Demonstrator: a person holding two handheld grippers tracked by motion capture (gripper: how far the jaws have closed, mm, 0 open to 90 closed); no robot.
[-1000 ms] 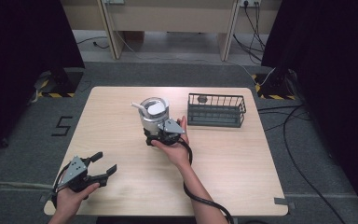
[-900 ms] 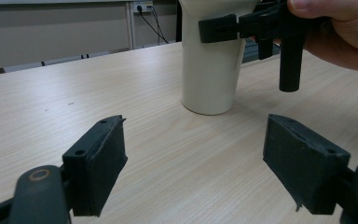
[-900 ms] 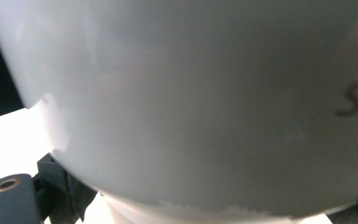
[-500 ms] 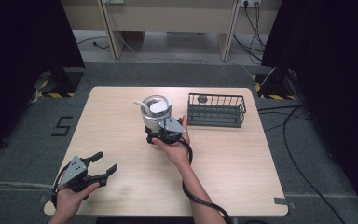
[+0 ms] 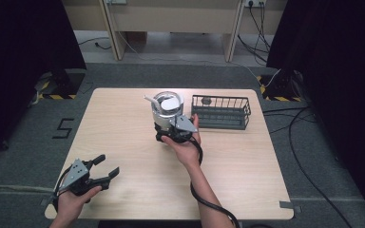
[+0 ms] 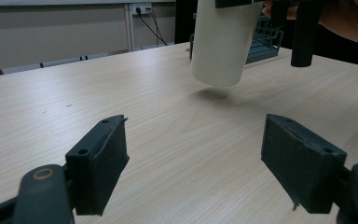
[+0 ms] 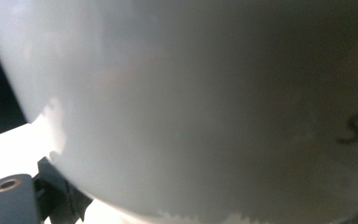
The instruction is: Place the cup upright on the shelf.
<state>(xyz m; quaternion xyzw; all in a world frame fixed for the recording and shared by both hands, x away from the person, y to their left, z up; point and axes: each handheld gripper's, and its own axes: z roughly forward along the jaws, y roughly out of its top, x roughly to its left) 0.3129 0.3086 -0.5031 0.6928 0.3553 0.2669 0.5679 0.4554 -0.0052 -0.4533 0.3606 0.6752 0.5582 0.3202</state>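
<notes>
My right tongs (image 5: 171, 124) were clamped on the white cup (image 5: 167, 108), held lifted clear of the counter (image 5: 123, 123) near its middle, just left of the wire basket (image 5: 221, 112). Left tongs (image 5: 102, 169) sat wide open and empty at the near-left. Carry step, I judged; next needed a steady move toward the basket or a set-down.

Open tabletop (image 5: 123, 123) on left side; right-rear crowded.
Wire basket (image 5: 221, 112) just beside the lifted white cup (image 5: 167, 107), narrow gap btwn. Right gripper (image 5: 173, 128) blocks cup's near side. Wide clear wood btwn left gripper (image 5: 97, 171) & cup.
</notes>
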